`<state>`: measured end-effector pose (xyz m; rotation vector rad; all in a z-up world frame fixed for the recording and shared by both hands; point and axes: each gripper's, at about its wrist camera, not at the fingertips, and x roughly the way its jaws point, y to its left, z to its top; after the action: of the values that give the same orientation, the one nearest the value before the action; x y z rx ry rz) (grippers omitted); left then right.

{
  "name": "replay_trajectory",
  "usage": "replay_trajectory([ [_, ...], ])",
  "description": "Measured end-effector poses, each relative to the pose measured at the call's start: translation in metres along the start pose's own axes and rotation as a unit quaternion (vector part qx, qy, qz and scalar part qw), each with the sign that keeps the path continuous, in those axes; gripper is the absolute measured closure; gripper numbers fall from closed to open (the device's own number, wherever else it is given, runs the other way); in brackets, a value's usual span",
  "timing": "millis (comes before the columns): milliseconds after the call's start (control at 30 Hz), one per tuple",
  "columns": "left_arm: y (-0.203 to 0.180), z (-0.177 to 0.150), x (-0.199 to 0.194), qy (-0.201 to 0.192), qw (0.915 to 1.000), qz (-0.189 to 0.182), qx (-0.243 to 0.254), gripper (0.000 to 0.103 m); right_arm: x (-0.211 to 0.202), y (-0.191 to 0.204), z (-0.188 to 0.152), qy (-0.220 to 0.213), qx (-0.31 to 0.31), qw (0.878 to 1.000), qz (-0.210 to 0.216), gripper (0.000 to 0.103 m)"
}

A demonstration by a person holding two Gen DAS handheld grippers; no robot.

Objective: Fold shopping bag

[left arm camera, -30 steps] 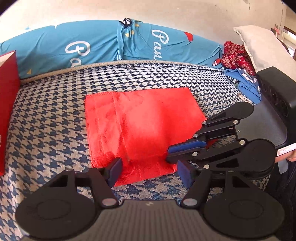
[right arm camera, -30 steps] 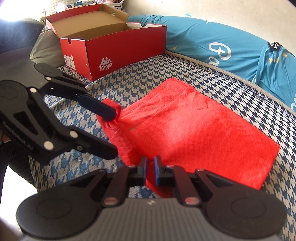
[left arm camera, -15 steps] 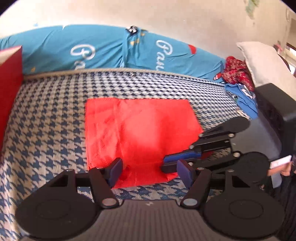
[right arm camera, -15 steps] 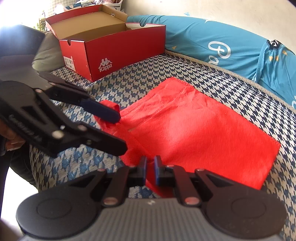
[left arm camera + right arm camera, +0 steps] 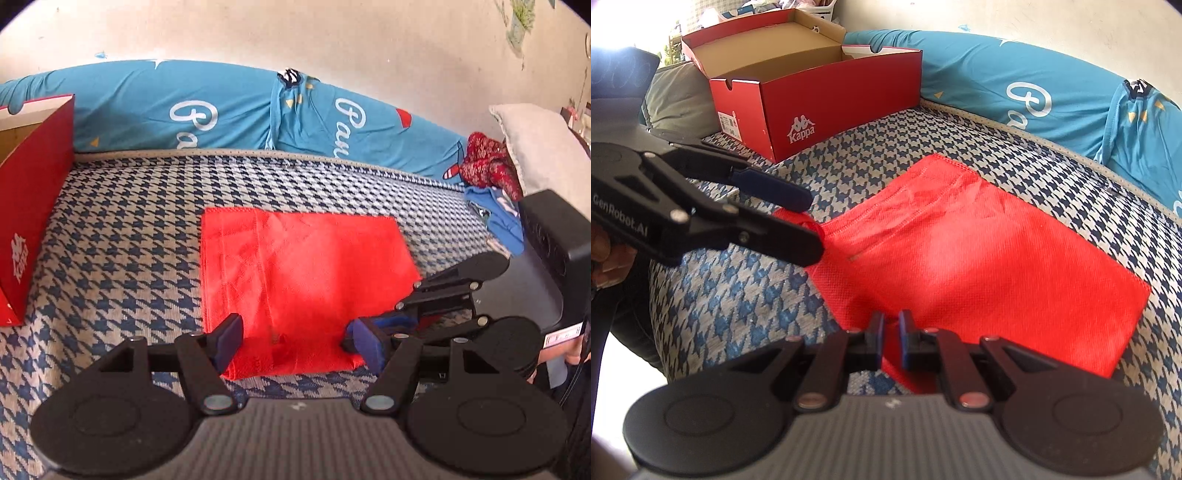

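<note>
- Two grippers work at the near edge of the red shopping bag [image 5: 303, 273], which lies flat on the houndstooth bed cover [image 5: 122, 258], at the centre of the left wrist view.
- Your left gripper [image 5: 295, 338] has its fingers spread wide. They straddle the bag's near edge; in neither view can you tell whether the pads touch the fabric.
- In the right wrist view, you see the left gripper [image 5: 809, 221] at 9 o'clock, its tips at the bag's near-left corner, where a red handle loop [image 5: 812, 225] curls up.
- Your right gripper [image 5: 891, 341] has its fingers pressed together, pinching the bag's near edge [image 5: 897, 373] at 6 o'clock in its own view.
- In the left wrist view, the right gripper [image 5: 373, 328] enters from 3 o'clock and meets the bag's near-right corner.
- The open red shoebox [image 5: 820, 96] stands on the cover at 11 o'clock in the right wrist view, well apart from the bag.
- The blue bolster [image 5: 221, 110] lies along the wall at 12 o'clock in the left wrist view.
- A grey pillow [image 5: 535, 147] rests at 2 o'clock in that view, with red patterned cloth [image 5: 487, 166] just beside it.
</note>
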<state>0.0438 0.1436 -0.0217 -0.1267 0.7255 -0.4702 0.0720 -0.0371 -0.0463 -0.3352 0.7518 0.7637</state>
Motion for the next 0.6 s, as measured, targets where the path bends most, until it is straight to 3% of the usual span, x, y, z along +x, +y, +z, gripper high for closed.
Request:
replay_trajectory([
  [267, -0.008, -0.009, 0.009, 0.016, 0.9998, 0.008, 0.013, 0.036, 0.0, 0.001, 0.0, 0.0, -0.001, 1.0, 0.001, 0.096],
  [433, -0.014, -0.002, -0.004, -0.013, 0.9997, 0.0, 0.022, 0.036, 0.0, 0.0, 0.0, 0.0, 0.0, 1.0, 0.002, 0.096],
  [600, -0.017, -0.004, -0.009, -0.002, 0.9996, 0.005, 0.03, 0.036, 0.0, 0.0, 0.0, 0.001, 0.001, 1.0, 0.002, 0.096],
])
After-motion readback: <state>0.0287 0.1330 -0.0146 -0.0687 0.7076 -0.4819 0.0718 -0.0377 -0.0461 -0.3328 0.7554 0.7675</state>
